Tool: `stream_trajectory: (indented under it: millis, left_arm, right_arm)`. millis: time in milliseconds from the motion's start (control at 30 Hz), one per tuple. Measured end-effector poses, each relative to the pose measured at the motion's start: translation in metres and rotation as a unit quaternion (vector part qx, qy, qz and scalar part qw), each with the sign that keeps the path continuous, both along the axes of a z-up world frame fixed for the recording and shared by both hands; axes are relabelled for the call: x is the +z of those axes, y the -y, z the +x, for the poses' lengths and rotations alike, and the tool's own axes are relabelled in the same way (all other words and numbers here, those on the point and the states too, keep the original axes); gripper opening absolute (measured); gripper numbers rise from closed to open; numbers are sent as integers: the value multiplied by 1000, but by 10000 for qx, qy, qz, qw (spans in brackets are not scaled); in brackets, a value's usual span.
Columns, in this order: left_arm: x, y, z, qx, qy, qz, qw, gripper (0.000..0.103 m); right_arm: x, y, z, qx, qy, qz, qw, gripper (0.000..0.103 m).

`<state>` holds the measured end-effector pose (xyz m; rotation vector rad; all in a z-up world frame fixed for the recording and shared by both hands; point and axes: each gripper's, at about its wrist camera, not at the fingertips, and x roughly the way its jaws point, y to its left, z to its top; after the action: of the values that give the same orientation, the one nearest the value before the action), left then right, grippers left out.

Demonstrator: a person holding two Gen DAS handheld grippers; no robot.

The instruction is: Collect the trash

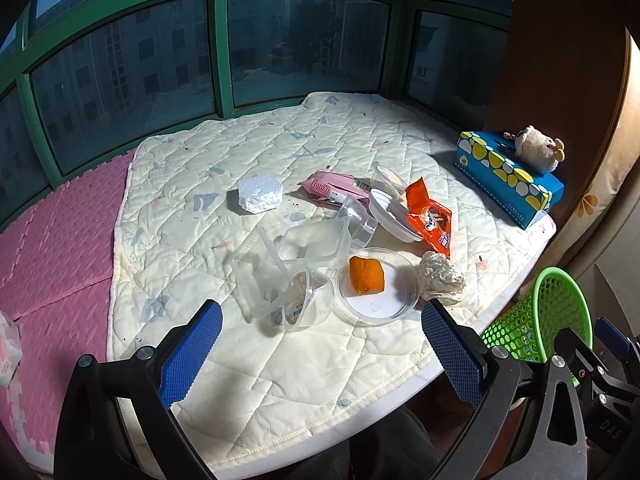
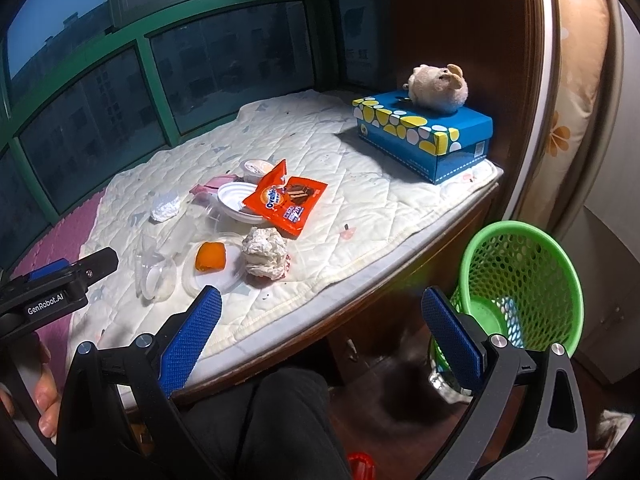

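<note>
Trash lies in a heap on the quilted mat [image 1: 280, 140]: a crumpled paper ball [image 1: 442, 274] [image 2: 265, 253], an orange peel [image 1: 366, 275] [image 2: 211, 257] on a clear lid [image 1: 378, 304], clear plastic tubs [image 1: 280, 272], an orange Ovaltine wrapper [image 1: 430, 218] [image 2: 286, 199], a pink wrapper [image 1: 336, 188], a white bowl [image 1: 390, 212] and a foam chunk [image 1: 259, 195]. A green mesh basket [image 1: 538, 316] [image 2: 520, 284] stands below the ledge at the right. My left gripper [image 1: 322, 334] is open and empty, just short of the tubs. My right gripper [image 2: 322, 322] is open and empty, over the ledge's edge.
A blue tissue box [image 2: 424, 136] with a plush toy [image 2: 440, 86] on it stands at the far right of the mat. Pink foam tiles [image 1: 52, 248] lie to the left. Green-framed windows [image 1: 218, 48] close the back. A wooden wall [image 2: 460, 20] is at the right.
</note>
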<state>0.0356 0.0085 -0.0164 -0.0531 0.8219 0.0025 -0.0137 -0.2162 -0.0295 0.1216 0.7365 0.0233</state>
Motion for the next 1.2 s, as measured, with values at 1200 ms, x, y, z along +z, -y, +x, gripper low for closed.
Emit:
stream_trajectory:
  millis: [1200]
  left_arm:
    - [-38, -42, 60, 187, -706, 110, 9973, 97]
  right_arm:
    - [-58, -41, 111, 708, -798, 260, 9940, 95]
